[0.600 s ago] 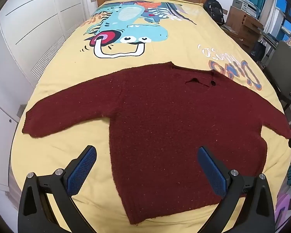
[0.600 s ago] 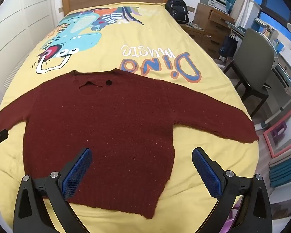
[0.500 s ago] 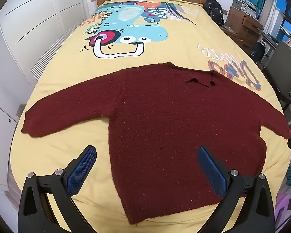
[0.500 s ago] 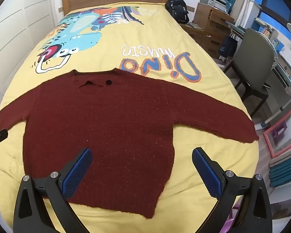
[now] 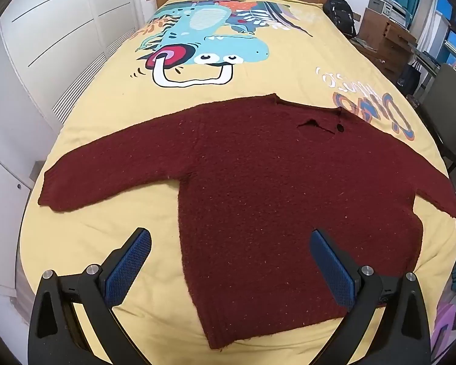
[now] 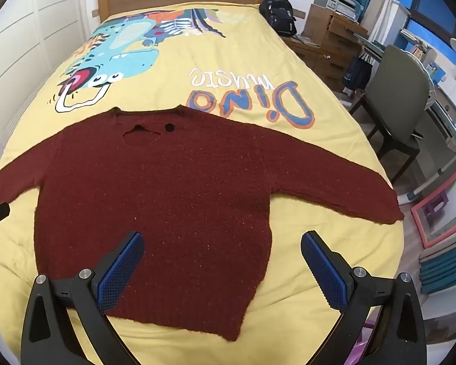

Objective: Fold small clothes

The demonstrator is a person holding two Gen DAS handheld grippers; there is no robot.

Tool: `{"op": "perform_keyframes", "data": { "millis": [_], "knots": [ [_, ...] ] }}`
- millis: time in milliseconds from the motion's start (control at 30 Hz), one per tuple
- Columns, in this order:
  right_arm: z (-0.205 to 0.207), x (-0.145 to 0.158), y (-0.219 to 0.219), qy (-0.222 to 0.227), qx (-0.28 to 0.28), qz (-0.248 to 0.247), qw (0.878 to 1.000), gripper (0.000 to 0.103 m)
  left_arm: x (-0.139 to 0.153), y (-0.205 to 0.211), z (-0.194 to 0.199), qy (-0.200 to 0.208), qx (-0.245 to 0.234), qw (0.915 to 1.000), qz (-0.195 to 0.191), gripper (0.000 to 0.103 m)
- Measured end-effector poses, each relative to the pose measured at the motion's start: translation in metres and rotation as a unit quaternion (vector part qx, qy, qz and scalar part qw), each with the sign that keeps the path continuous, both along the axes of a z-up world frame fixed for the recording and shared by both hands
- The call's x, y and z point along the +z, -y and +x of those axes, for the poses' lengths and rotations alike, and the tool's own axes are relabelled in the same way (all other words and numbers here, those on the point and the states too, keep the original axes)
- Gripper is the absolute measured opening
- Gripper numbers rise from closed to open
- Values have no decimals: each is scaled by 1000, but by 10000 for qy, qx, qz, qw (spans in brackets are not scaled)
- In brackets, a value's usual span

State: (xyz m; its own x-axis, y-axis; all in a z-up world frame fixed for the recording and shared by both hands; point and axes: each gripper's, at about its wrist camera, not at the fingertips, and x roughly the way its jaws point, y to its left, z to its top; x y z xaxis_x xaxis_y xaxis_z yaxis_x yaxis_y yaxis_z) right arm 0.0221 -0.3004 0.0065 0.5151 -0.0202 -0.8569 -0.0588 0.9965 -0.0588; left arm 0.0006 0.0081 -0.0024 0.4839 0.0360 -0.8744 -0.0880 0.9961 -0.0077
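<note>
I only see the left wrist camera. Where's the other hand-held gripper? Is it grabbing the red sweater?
Observer: No. The right hand-held gripper is open and holds nothing. In its view, its fingers frame the lower right side of the dark red knitted sweater.
Child: What do the letters on the blanket say?
Observer: The right wrist view shows them whole: "Dino music", upside down, on the yellow dinosaur-print bedspread.
Child: What's on the floor past the sleeve?
Observer: A pink-framed panel sits beside the bed.
</note>
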Motion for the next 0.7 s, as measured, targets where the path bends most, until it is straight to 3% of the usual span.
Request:
{"op": "perform_keyframes", "data": {
  "millis": [700],
  "knots": [
    [1,3,-3,-29,-9,-76,10000,103,2,8,-4,37,-140,9998,108,102]
  ]
}}
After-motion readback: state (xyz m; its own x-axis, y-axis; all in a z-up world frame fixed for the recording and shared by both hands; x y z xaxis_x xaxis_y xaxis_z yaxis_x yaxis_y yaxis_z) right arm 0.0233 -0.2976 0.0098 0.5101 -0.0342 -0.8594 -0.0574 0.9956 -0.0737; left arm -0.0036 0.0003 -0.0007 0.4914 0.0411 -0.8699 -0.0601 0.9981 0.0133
